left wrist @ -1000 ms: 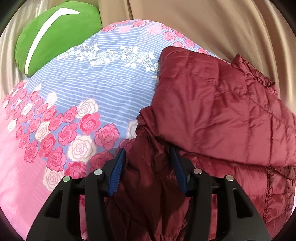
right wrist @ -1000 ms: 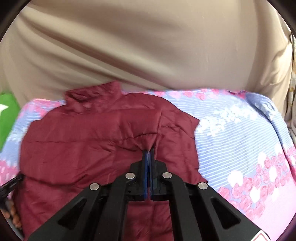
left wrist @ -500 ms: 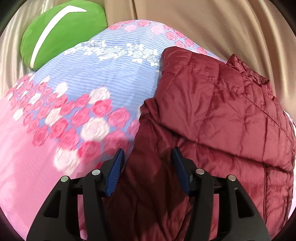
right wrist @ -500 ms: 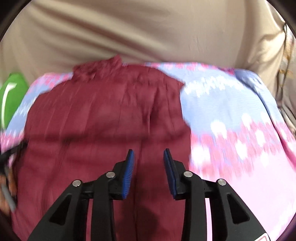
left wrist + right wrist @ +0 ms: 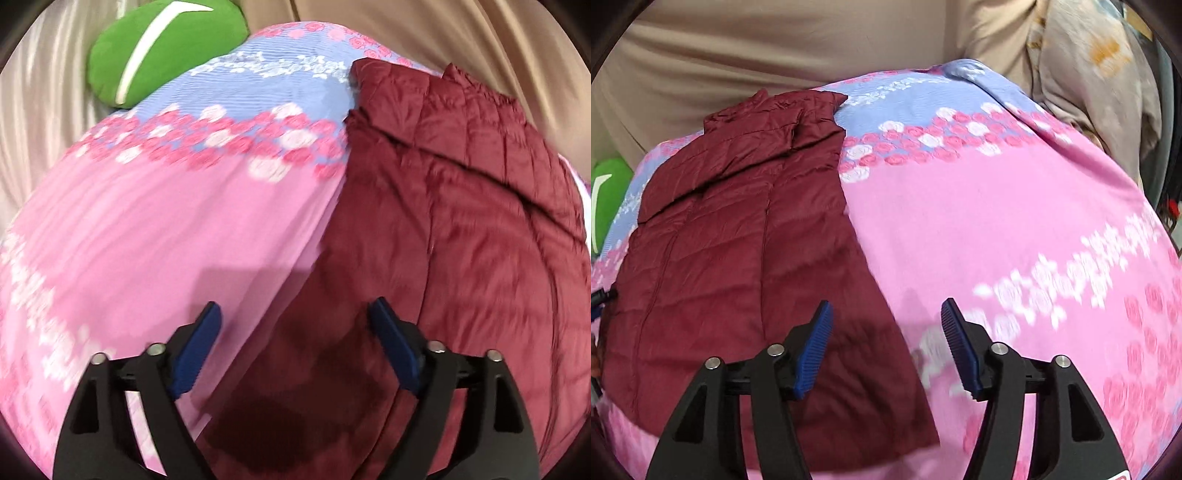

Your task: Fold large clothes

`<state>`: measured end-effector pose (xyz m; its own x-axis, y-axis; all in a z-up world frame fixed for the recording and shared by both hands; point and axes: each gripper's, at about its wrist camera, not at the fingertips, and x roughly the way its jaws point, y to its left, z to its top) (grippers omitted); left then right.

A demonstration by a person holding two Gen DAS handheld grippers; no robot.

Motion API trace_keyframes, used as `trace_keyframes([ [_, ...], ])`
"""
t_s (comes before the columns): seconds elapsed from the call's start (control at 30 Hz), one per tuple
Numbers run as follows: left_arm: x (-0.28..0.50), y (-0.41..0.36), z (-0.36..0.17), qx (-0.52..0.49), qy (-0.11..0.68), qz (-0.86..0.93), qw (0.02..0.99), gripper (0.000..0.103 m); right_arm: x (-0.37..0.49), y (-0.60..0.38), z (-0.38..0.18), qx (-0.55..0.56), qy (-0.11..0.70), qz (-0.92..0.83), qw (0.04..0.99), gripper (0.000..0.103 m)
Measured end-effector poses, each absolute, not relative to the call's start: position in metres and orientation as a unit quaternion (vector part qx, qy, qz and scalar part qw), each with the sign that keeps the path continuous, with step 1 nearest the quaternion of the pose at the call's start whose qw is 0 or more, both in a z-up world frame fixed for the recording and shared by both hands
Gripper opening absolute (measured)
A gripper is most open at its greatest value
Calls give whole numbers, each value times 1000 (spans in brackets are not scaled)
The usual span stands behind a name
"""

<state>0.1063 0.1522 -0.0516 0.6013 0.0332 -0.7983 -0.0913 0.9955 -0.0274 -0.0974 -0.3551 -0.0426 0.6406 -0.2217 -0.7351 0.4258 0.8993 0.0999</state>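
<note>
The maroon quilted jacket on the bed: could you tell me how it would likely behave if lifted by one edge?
The jacket would probably hang limp: its folded upper part already creases softly. Its puffy quilted panels suggest it is light for its bulk. The sheen of the fabric hints it may slide on the flowered bedsheet.

Each claw is built alike. The left claw (image 5: 295, 317) has two black plastic arms with triangular cut-outs, silver round screw heads at the joints and a black crossbar between them. Its fingers (image 5: 199, 347) carry dark blue ribbed pads. The right claw (image 5: 886, 317) matches it, blue ribbed pads (image 5: 960, 347) included, with a red-and-white sticker at its lower right corner.
</note>
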Motion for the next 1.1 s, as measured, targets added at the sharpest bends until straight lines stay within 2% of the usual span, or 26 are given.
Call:
trace_keyframes([
  [0.37,36,191,-58,-69,495,6,866,94,-120,-338,-61,157,414,-148,884,66],
  [0.63,10,199,-56,-93,503,-54,858,93,-127,-338,-67,202,416,-119,879,67],
  [0.7,8,198,-54,-105,503,-75,854,86,-126,-338,-66,208,414,-119,878,67],
  [0.8,8,193,-52,-103,500,-96,854,54,-126,-343,-69,229,412,-112,875,67],
  [0.83,8,191,-52,-106,501,-107,852,37,-126,-343,-69,236,413,-108,873,58],
  [0.87,8,191,-53,-112,504,-114,849,26,-125,-342,-69,234,414,-108,873,45],
  [0.9,9,191,-53,-118,505,-122,846,21,-125,-339,-68,231,416,-106,873,38],
  [0.93,9,190,-52,-120,505,-126,846,12,-125,-337,-68,230,416,-102,874,26],
  [0.97,7,189,-49,-120,500,-129,848,9,-126,-334,-66,228,414,-98,875,17],
  [1.03,2,187,-43,-115,490,-136,853,6,-129,-327,-59,216,408,-102,881,8],
  [1.1,-6,187,-31,-113,474,-140,862,5,-136,-321,-47,200,391,-109,892,5],
])
